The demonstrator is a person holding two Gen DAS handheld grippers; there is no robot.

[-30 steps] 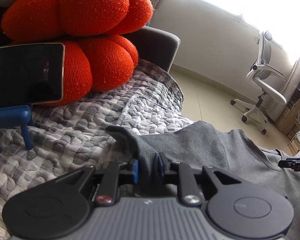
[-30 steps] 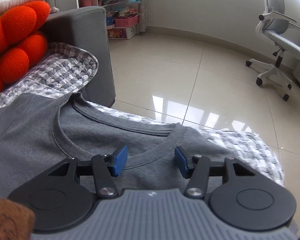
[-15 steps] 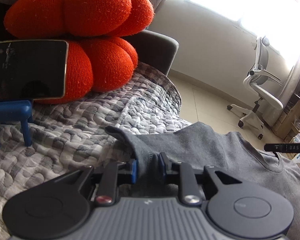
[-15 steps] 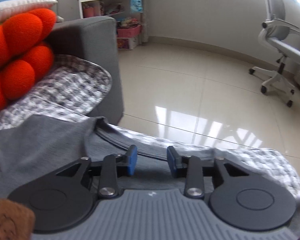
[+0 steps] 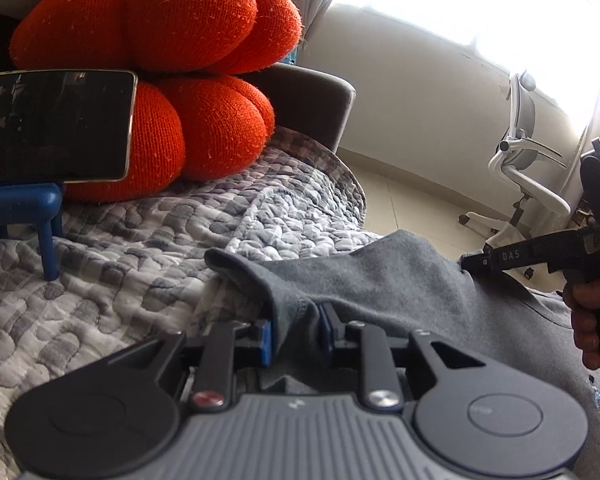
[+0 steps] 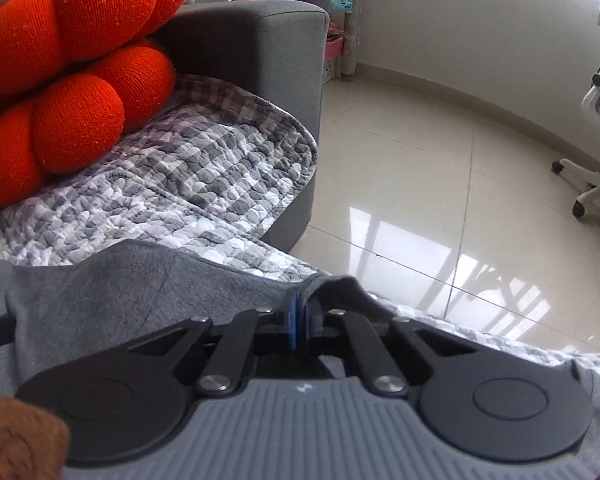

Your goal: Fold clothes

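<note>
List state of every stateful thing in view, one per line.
Left claw: shut on grey cotton T-shirt sleeve.
Right claw: shut on the collar.
T-shirt: flat on quilt, pinched edges raised, unfolded.
Black phone: screen dark, propped on small blue stand.

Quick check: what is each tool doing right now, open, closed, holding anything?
Left tool: closed on the sleeve hem of the grey T-shirt.
Right tool: closed on the T-shirt's neckline edge.
</note>
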